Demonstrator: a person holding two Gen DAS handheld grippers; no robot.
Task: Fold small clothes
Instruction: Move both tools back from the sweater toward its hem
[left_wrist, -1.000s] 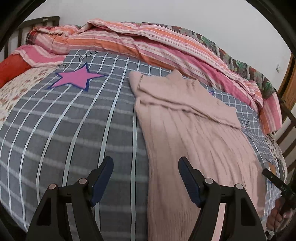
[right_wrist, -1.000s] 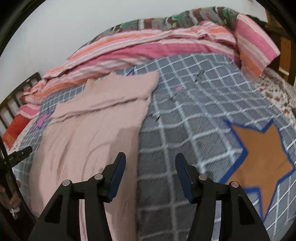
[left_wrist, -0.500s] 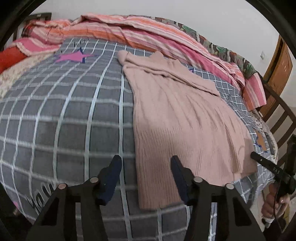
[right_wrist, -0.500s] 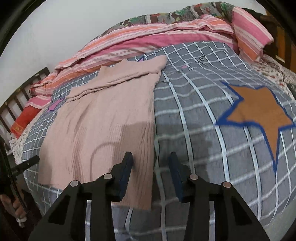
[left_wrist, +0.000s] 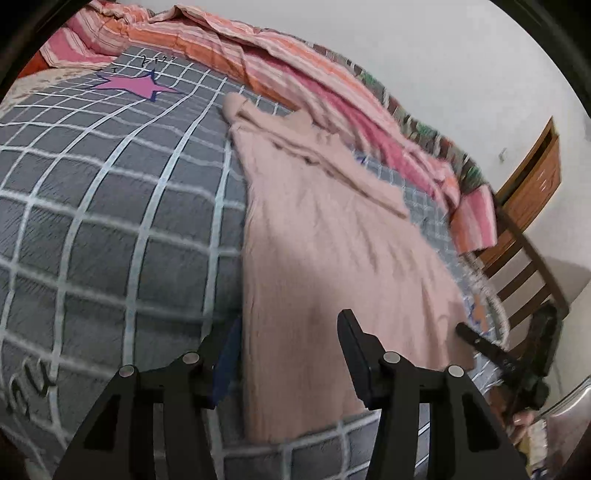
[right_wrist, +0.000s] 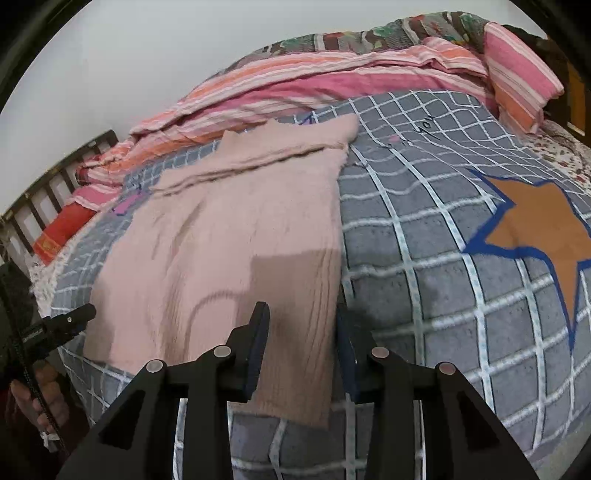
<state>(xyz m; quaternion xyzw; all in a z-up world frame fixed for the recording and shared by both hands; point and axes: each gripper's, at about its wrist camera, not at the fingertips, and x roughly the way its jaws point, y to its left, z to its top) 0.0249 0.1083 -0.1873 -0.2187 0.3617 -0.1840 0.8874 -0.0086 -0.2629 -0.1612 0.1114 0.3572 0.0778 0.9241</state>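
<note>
A pale pink knit garment (left_wrist: 325, 258) lies flat on a grey checked bedspread (left_wrist: 110, 229), its sleeves folded across the far end. My left gripper (left_wrist: 291, 343) is open, its jaws straddling the garment's near left corner. In the right wrist view the garment (right_wrist: 229, 243) lies to the left. My right gripper (right_wrist: 301, 339) is open, its jaws either side of the garment's near right corner. Neither gripper holds cloth.
A bunched striped pink and orange quilt (left_wrist: 295, 70) runs along the far side by the wall. A wooden headboard (left_wrist: 532, 206) stands at right. An orange star patch (right_wrist: 546, 232) marks the bedspread. The other hand's gripper (left_wrist: 509, 365) shows at the right edge.
Both grippers have dropped back to the garment's near hem. Each now straddles a near corner. The right jaws have narrowed since a second ago.
</note>
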